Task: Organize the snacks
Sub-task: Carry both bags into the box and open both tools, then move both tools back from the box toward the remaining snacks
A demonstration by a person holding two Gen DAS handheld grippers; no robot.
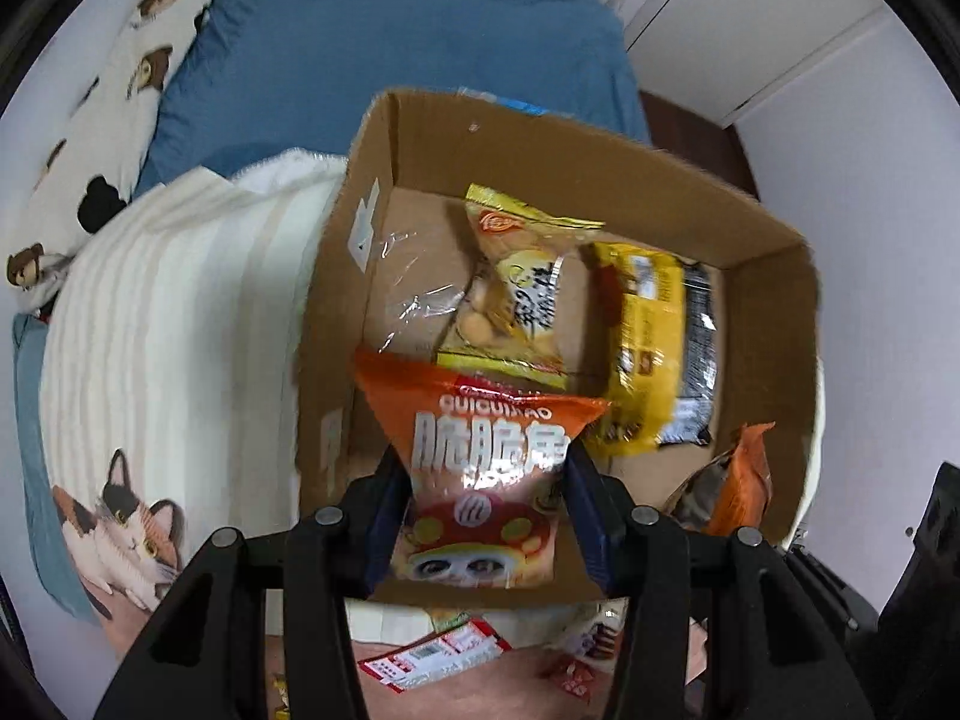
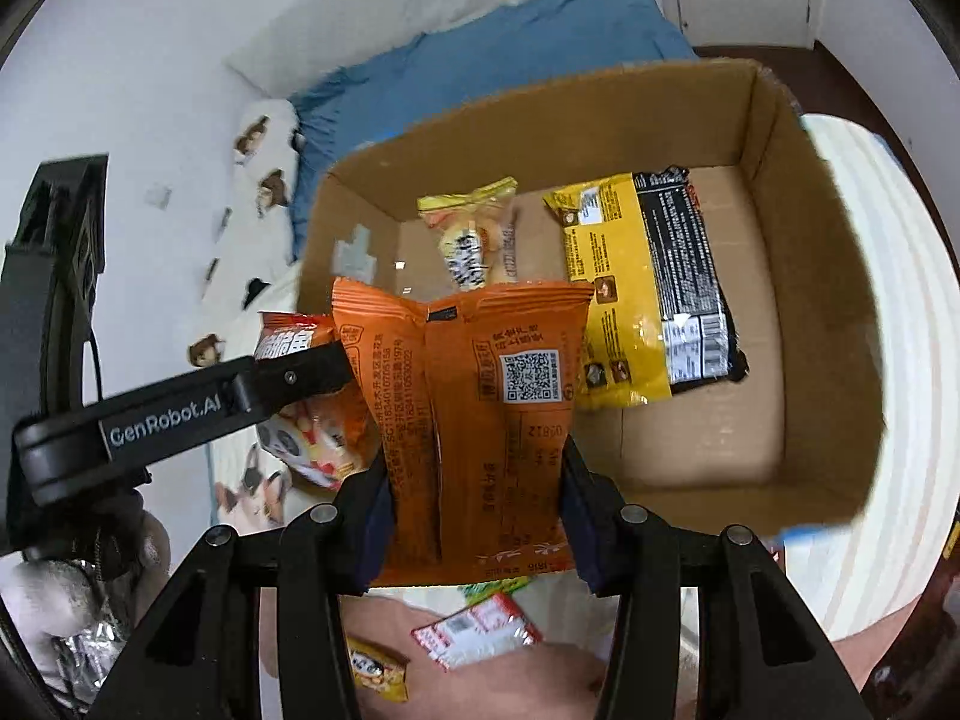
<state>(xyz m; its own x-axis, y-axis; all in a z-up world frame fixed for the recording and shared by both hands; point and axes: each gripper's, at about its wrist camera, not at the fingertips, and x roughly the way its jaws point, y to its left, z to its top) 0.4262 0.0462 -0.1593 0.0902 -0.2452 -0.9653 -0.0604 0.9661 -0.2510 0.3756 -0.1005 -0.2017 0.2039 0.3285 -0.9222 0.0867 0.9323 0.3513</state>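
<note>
From the left wrist, the left gripper (image 1: 486, 516) is clamped on an orange snack bag (image 1: 486, 468) by its lower sides, hanging over the near edge of the open cardboard box (image 1: 774, 324), where a pale yellow biscuit packet (image 1: 516, 282) and a yellow-and-black noodle pack (image 1: 654, 348) already lie on the floor. From the right wrist, the right gripper (image 2: 474, 510) pinches a second orange packet (image 2: 474, 414) seam side up above the box's near wall, with the left gripper's bag just beside it at left and more packets (image 2: 474, 636) loose on the bedding below. Both bags are puffy and slick, so I judge that either could slide out of its pinch, and with the two grippers this close over one box they could knock together or drop a bag outside the wall.
</note>
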